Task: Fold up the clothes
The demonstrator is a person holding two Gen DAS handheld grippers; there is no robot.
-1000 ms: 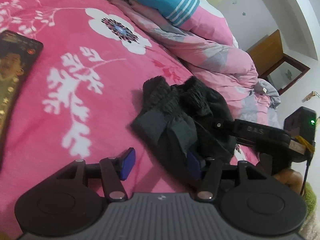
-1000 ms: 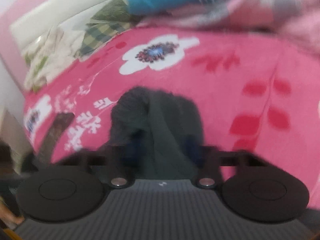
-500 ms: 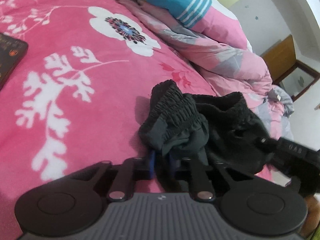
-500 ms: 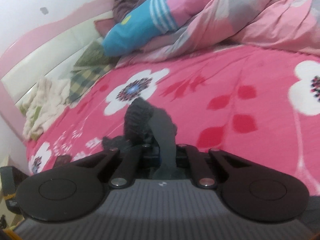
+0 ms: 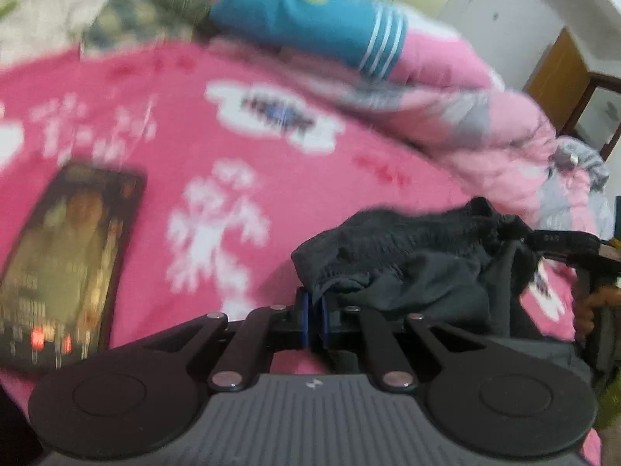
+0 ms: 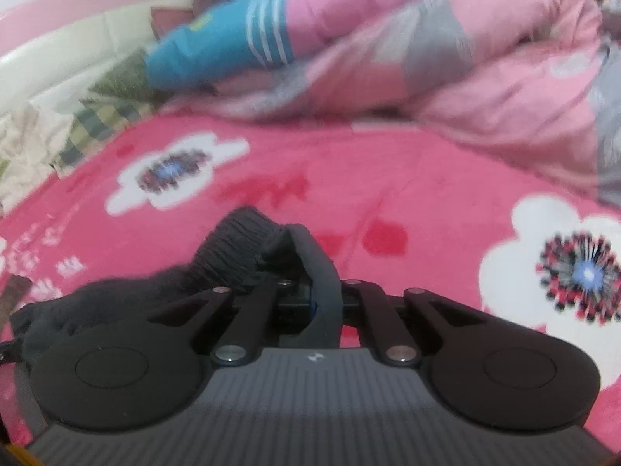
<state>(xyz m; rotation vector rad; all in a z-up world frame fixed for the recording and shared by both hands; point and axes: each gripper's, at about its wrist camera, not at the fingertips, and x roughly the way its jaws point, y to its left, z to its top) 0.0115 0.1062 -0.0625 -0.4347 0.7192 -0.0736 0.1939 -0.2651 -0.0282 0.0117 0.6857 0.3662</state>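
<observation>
A black garment (image 5: pixel 411 268) with a ribbed waistband hangs stretched just above the pink floral blanket (image 5: pixel 233 147). My left gripper (image 5: pixel 314 310) holds its left edge; the jaws are closing the last bit, with fabric pinched between the blue pads. In the left wrist view the right gripper's dark fingers (image 5: pixel 551 240) grip the garment's far right end. The right wrist view has my right gripper (image 6: pixel 322 299) shut on a dark strip of the same garment (image 6: pixel 236 248), which trails off to the lower left.
A dark phone with a lit screen (image 5: pixel 66 264) lies on the blanket to the left. A bunched pink and grey quilt (image 6: pixel 446 77) and a blue striped pillow (image 5: pixel 310 19) line the far side. Wooden furniture (image 5: pixel 562 77) stands beyond the bed.
My left gripper went from open to shut on the garment's edge and lifted it. The right gripper clamped shut and pulled away sideways, drawing the bunched garment out between the two.
</observation>
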